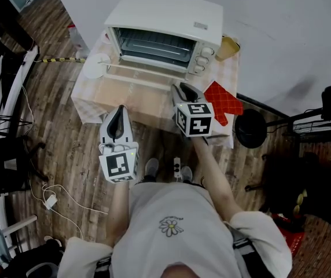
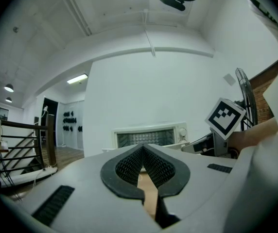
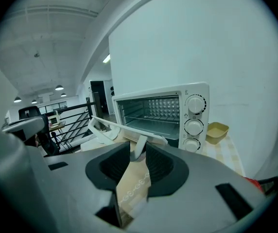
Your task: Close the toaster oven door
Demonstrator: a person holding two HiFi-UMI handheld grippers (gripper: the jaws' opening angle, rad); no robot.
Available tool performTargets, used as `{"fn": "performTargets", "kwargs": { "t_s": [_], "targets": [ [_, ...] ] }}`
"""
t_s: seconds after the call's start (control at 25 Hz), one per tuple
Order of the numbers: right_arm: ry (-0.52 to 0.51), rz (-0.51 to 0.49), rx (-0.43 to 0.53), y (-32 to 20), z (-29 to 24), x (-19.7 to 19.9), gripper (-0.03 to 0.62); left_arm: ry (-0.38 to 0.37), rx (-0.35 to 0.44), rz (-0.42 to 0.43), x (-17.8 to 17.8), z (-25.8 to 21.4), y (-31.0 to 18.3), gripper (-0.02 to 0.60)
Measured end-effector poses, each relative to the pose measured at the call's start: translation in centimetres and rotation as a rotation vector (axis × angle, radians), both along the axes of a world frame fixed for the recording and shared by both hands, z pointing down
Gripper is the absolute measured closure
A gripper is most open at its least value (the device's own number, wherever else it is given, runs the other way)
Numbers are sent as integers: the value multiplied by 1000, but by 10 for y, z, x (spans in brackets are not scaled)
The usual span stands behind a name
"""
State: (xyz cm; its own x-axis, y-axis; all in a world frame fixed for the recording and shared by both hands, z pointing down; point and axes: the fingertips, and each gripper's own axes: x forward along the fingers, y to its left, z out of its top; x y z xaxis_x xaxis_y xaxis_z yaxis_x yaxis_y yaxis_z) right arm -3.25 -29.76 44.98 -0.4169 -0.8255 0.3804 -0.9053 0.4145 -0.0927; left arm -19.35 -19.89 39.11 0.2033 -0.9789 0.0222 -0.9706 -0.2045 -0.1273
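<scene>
A white toaster oven point(image 1: 165, 16) stands at the back of a small table, its glass door point(image 1: 142, 79) folded down flat toward me. In the right gripper view the oven point(image 3: 197, 101) is straight ahead with its rack in sight. My right gripper point(image 1: 180, 88) is at the right end of the door's front edge. Its pads close on the white handle point(image 3: 140, 147), which fills the gap between them. My left gripper point(image 1: 118, 110) hangs lower left, off the table's front edge, shut and empty, pointing at the oven point(image 2: 151, 135).
A red oven mitt point(image 1: 223, 102) lies at the table's right corner. A yellow bowl point(image 1: 228, 48) sits right of the oven and a white plate point(image 1: 97, 65) left of it. The table point(image 1: 93, 100) has a checked cloth. A black round stand point(image 1: 250, 128) is to the right, a black railing point(image 1: 3, 80) to the left.
</scene>
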Motion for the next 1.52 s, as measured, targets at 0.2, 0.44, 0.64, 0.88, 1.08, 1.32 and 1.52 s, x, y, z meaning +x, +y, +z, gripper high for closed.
{"fn": "performTargets", "kwargs": {
  "t_s": [0.2, 0.44, 0.64, 0.88, 1.08, 1.32, 1.52],
  "targets": [
    [-6, 2, 2, -7, -7, 1, 496, 0, -20, 0, 0, 3, -1, 566],
    [-14, 4, -9, -14, -15, 3, 496, 25, 5, -1, 3, -2, -2, 566],
    [-18, 3, -2, -20, -20, 5, 496, 4, -12, 0, 3, 3, -1, 566],
    [-32, -4, -3, -26, -25, 6, 496, 8, -11, -12, 0, 3, 0, 566],
    [-37, 1, -3, -34, -32, 8, 496, 11, -9, -15, 1, 4, 2, 566],
    [-26, 18, 12, -47, -42, 12, 496, 2, -13, -17, 2, 5, 2, 566],
    [-62, 22, 6, -55, -48, 15, 497, 0, 3, -20, 0, 1, 1, 566]
  ]
}}
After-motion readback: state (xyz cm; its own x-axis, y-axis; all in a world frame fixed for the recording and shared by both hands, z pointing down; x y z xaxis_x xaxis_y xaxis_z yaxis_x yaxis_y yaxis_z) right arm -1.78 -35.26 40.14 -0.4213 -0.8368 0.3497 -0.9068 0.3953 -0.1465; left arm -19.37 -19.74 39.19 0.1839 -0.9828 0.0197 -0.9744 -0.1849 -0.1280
